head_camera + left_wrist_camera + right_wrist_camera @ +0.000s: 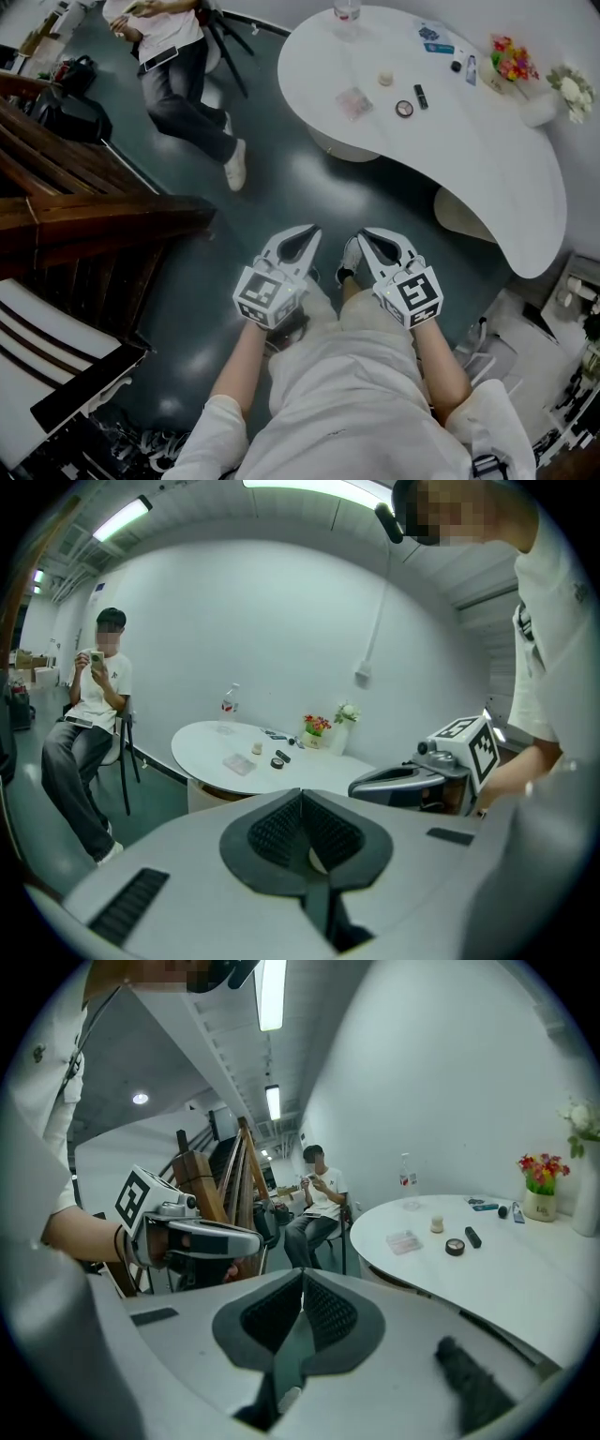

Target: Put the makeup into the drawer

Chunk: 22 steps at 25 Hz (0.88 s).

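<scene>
The makeup lies on a white curved table (487, 169) ahead of me: a clear palette case (354, 101), a small cream jar (385, 78), a round compact (404, 109) and a black lipstick tube (421, 96). More small items lie further back by a blue tube (471, 69). My left gripper (308, 229) and right gripper (367, 232) hang side by side over the dark floor, well short of the table. Both are shut and empty. The left gripper view shows its own shut tips (301, 792) with the table (216, 747) beyond. No drawer is in view.
A person (178, 66) sits on a chair at the far left, legs stretched towards the table. A dark wooden structure (84, 216) fills the left side. On the table stand a water bottle (346, 14), a flower pot (511, 58) and a white vase (544, 105).
</scene>
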Motion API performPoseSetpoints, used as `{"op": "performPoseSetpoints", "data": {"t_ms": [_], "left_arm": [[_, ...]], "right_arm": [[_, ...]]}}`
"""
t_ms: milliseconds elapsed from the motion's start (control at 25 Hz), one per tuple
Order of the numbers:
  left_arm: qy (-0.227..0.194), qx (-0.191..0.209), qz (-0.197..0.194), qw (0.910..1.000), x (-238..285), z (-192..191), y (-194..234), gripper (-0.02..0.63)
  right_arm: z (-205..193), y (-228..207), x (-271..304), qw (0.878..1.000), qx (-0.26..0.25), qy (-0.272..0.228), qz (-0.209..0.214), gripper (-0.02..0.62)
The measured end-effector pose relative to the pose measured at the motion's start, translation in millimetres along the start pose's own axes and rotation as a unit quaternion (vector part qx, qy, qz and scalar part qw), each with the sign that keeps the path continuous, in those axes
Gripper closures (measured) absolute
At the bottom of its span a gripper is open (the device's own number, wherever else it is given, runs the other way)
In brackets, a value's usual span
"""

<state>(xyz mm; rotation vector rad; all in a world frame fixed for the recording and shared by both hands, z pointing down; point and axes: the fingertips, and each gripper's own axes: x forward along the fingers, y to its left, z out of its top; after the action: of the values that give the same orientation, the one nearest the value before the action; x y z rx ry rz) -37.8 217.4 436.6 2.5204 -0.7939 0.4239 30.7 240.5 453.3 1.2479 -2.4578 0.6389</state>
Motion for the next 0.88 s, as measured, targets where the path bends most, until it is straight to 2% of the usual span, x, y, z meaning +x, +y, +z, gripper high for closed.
{"op": "performPoseSetpoints", "data": {"t_ms": [360,600,880], "left_arm": [[0.024,-0.003,-0.014,0.9996,32,-34,50,0.597],[0.03,0.023,-0.022,0.999,64,-48,86,0.597],[0.034,0.032,-0.05,0.9977,99,-62,110,0.597]], "right_arm": [[-26,-20,36,0.999,0.027,0.024,-0.028,0.581],[-40,-31,56,0.998,0.034,0.038,-0.048,0.581],[-60,-56,79,0.993,0.073,0.02,-0.088,0.581]]}}
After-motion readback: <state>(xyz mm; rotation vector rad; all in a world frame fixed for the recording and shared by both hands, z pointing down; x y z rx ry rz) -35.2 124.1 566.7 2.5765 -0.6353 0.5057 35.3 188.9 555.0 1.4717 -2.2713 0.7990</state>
